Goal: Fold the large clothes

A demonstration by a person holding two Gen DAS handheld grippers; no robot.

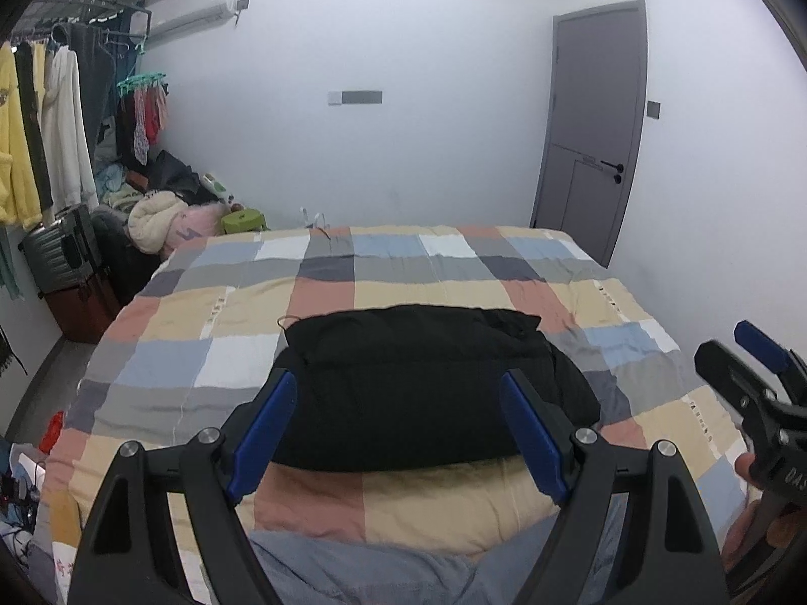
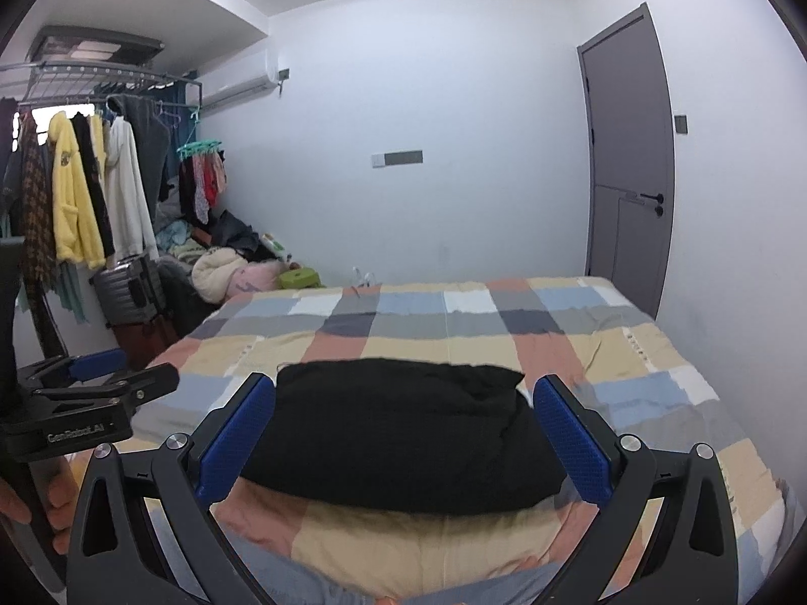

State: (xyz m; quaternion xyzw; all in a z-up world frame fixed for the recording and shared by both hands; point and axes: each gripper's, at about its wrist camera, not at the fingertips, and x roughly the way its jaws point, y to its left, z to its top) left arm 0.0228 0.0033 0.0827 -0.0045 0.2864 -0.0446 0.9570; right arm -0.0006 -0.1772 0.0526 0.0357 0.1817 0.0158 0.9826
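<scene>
A black garment [image 1: 423, 383] lies folded into a thick bundle on the checked bedspread [image 1: 403, 267], near the bed's front edge. My left gripper [image 1: 398, 393] hovers in front of it, open, its blue pads [image 1: 265, 433] spread wide with nothing between them. In the right wrist view the same black garment [image 2: 403, 433] sits just beyond my right gripper [image 2: 403, 398], also open and empty. Each gripper shows at the edge of the other's view: the right gripper [image 1: 756, 378] at far right, the left gripper [image 2: 101, 373] at far left, a hand on each handle.
A clothes rack [image 2: 85, 176] with hanging garments, a grey suitcase [image 2: 131, 287] and a pile of clothes [image 2: 227, 262] fill the floor left of the bed. A grey door [image 2: 630, 166] stands at the right. A grey cloth [image 1: 363, 569] lies under my fingers.
</scene>
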